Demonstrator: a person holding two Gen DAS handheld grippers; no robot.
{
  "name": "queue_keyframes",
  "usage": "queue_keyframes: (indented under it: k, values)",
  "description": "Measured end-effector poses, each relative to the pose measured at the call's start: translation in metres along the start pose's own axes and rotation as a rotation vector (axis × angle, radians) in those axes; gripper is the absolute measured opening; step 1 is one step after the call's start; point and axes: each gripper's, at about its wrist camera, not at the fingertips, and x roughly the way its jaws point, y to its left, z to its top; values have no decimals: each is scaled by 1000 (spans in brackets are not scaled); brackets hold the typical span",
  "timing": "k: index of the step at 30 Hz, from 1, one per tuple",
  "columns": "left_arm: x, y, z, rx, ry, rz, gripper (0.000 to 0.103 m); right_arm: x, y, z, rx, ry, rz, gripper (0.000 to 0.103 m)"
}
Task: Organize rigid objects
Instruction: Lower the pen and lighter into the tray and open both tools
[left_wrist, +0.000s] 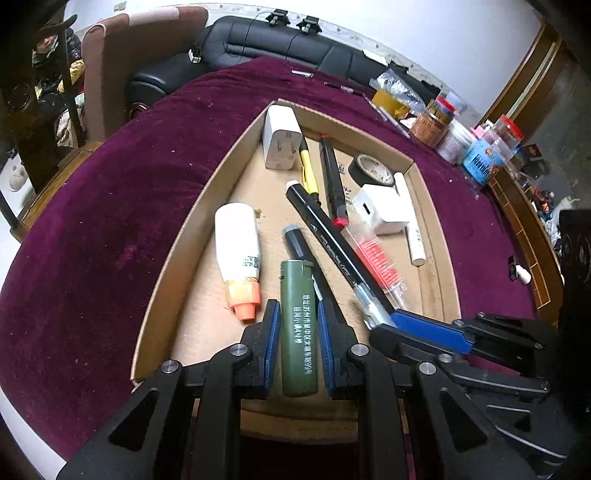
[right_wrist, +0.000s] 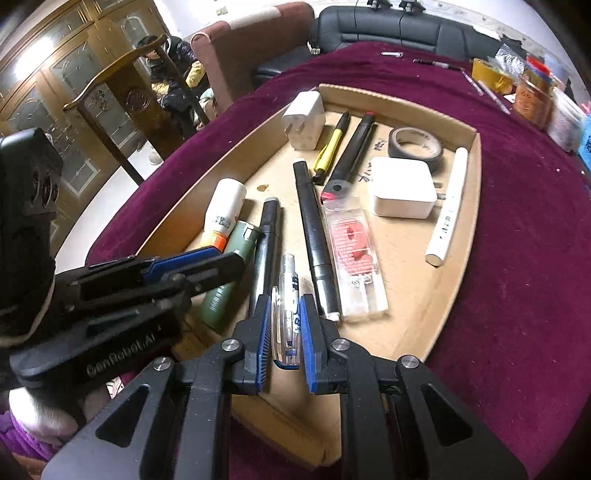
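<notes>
Left wrist view: left gripper (left_wrist: 296, 325) sits low over the near end of the cardboard tray (left_wrist: 173, 254), fingers either side of the green lighter (left_wrist: 297, 328). A thin gap shows between each blue pad and the lighter body, so jaws are parted and straddling it, not clamped; lighter appears to lie on the tray floor. Just left of it, white bottle with orange cap (left_wrist: 238, 254). Behind it, a dark grey marker (left_wrist: 297, 242), then a long black marker (left_wrist: 325, 236) lying diagonally. White charger (left_wrist: 280, 136) at the far corner, black tape roll (left_wrist: 371, 170) and a second white adapter (left_wrist: 382, 208) further right. Right gripper (left_wrist: 384, 323) enters from the right at the clear pen's end.

Right wrist view: right gripper (right_wrist: 284, 328) brackets the clear pen (right_wrist: 288, 295); pads sit very close to the barrel, but whether they press it I cannot tell. Pen lies lengthwise along the fingers, near the tray's front edge. Left gripper (right_wrist: 236, 260) visible at left, over the lighter (right_wrist: 229, 277). Clear case with red contents (right_wrist: 352, 254) and white tube (right_wrist: 448, 206) lie further right.

Judgement: step in hand is a two-handed pick, lighter left, pen right; everything already sits in the tray, so this looks like re-arranging within it. Next move calls for closing squarely on each item, then lifting straight up, since the grey marker lies just beside both
</notes>
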Motion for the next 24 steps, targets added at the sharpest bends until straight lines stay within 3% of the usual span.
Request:
queue_keyframes:
  k: [6, 11, 17, 21, 24]
  values:
    - [13, -1, 6, 0, 27, 2, 17, 13, -8, 5, 13, 25, -10, 14]
    - [16, -2, 12, 6, 20, 16, 17, 18, -17, 12, 18, 22, -58, 14]
    - [20, -8, 14, 24, 0, 48, 17, 20, -24, 22, 35, 13, -56, 14]
    - [21, -10, 13, 32, -11, 59, 16, 20, -16, 18, 7, 8, -96, 14]
    - [19, -10, 11, 29, -13, 59, 16, 18, -14, 12, 9, 19, -79, 14]
